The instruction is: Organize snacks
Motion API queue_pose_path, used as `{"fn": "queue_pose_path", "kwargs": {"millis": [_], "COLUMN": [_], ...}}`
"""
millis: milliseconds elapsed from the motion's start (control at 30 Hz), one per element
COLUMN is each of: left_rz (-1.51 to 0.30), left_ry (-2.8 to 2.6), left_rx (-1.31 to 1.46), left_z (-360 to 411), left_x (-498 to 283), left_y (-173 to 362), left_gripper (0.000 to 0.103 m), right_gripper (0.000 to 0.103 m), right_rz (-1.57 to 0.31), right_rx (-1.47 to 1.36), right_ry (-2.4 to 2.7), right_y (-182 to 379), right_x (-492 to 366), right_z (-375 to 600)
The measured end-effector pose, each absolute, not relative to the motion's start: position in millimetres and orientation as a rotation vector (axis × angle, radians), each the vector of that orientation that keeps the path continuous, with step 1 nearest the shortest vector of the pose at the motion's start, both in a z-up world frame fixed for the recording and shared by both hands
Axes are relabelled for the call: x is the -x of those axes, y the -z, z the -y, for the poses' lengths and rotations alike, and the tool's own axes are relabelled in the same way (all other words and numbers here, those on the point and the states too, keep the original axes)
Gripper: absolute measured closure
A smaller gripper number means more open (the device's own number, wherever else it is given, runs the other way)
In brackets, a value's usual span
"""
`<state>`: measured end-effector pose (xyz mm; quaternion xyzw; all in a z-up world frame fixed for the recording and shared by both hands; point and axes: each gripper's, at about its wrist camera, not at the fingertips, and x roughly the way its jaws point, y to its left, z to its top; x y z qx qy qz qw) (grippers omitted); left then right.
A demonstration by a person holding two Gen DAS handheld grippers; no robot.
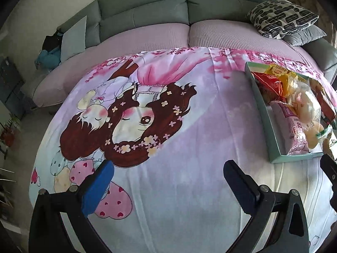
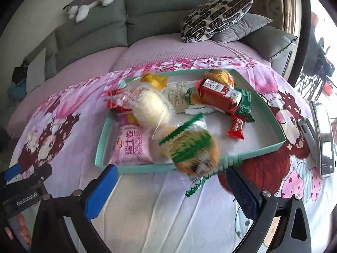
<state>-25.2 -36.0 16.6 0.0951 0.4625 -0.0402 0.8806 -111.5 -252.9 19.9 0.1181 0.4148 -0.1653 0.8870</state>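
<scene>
While both grippers are held wide with nothing between the pads, the left gripper point(image 1: 168, 181) is hung over the cartoon blanket point(image 1: 189, 126) and the right gripper point(image 2: 170, 185) just near of the teal tray point(image 2: 263, 105). Snacks are piled in that tray: a pink packet point(image 2: 131, 145) near left, a red packet point(image 2: 217, 97) far right. Two blurred buns, a pale bun point(image 2: 150, 107) and a green-wrapped bun point(image 2: 194, 147), are seen above the near rim; whether they're touching anything can't be told.

Teal tray point(image 2: 271, 124) of wrapped snacks on cartoon blanket point(image 2: 147, 206), blurred green-edged bun packet point(image 2: 194, 147) overlapping front rim
</scene>
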Motion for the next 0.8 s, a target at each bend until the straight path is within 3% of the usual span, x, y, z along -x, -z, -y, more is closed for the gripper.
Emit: {"fn": "queue_pose_path", "kwargs": {"millis": [800], "left_rz": [-1.014], "left_ry": [0.112], "left_rx": [-0.192], "left_z": [38], "left_x": [12], "left_y": [-13], "left_gripper": [0.000], "right_gripper": [0.000], "right_rz": [-0.882], "right_rx": [-0.194], "right_ry": [0.348], "right_y": [-20], "right_x": [101], "right_z": [252]}}
